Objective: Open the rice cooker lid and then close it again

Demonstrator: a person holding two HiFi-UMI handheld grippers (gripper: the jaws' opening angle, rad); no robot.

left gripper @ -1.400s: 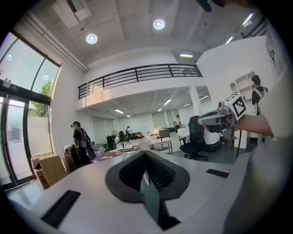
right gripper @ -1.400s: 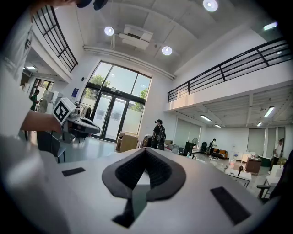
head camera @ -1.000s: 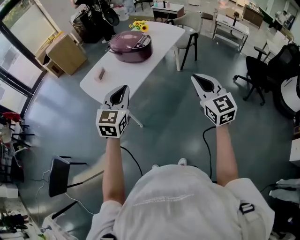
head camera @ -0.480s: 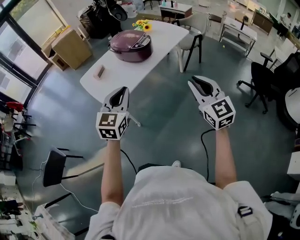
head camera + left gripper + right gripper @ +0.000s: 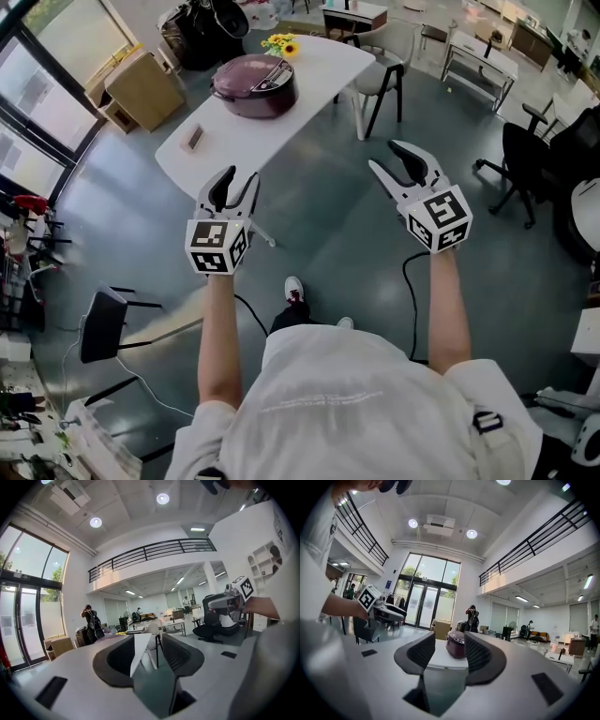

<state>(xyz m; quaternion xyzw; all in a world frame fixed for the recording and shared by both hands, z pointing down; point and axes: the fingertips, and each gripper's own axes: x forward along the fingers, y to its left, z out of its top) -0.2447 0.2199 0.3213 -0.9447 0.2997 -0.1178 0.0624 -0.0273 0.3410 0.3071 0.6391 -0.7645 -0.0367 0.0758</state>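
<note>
1. My left gripper [image 5: 236,178] hangs over the grey floor [image 5: 319,225], just short of the near corner of the white bench [image 5: 309,66]; its fingers [image 5: 117,660] are spreading apart with nothing between them
2. My right gripper [image 5: 384,155] is out over the floor too, level with the left one and well apart from it; its fingers [image 5: 480,656] are also spreading, wide already, and they pinch nothing
3. The rice cooker [image 5: 253,84], dark purple, sits towards the far end of the bench with its lid down, well away from both of my grippers
4. In the right gripper view the rice cooker [image 5: 456,644] shows far off through the gap between my fingers, not touched by them
5. Yellow flowers [image 5: 278,44] stand just behind the cooker, and a small block [image 5: 195,139] lies nearer me by the bench's left edge
6. A cardboard box [image 5: 141,89] stands on the floor to the left of the bench, and a black office chair [image 5: 525,141] far off to my right
</note>
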